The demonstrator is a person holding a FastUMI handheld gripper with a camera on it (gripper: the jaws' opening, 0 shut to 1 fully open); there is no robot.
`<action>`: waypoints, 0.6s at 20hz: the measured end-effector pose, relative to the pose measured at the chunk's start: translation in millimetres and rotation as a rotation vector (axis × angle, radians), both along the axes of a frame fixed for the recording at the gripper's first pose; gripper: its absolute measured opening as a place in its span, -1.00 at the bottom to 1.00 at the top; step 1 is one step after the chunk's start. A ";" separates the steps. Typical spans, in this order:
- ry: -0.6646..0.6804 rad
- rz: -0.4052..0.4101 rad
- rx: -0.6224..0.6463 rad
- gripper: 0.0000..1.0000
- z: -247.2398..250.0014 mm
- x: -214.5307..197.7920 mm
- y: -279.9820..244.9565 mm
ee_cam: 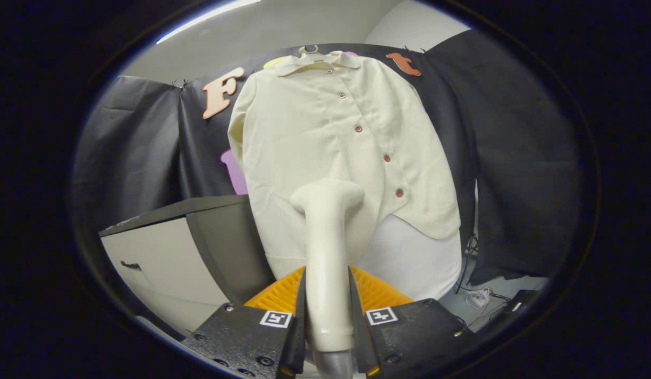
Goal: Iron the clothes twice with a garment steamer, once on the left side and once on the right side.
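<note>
One handheld gripper clamps both fingers against the sides of a single garment steamer, whose smooth, cream plastic handle rises between them to a rounded, angled head. The head sits against the lower front of one cream button-up shirt hanging just ahead on a pale hanger; whether it touches the cloth cannot be told. Five reddish-brown buttons run down the shirt's placket, and the fabric looks lightly textured, with a soft collar and a curved hem. Only the hook of the hanger clears the collar. The steamer's base drops below the fingers and is cut off. A ribbed orange part behind the handle is largely hidden. Under the hem shows a smooth white panel, its lower end hidden. Left of the shirt stands one pale cabinet with a dark top and a small dark handle. Tangled cables lie on the floor to the right, hard to make out.
</note>
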State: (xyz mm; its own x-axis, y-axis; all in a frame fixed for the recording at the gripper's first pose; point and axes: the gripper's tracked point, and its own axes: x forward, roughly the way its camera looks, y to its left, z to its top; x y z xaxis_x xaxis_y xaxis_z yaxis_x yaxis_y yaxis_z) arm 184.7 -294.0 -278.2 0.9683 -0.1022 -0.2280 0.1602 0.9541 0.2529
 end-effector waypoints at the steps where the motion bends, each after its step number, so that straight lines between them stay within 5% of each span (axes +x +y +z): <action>1: 0.012 0.005 0.002 -0.26 -7.7 -3.6 0.4; 12: 0.079 0.053 0.031 -0.26 -48.4 -44.0 -2.4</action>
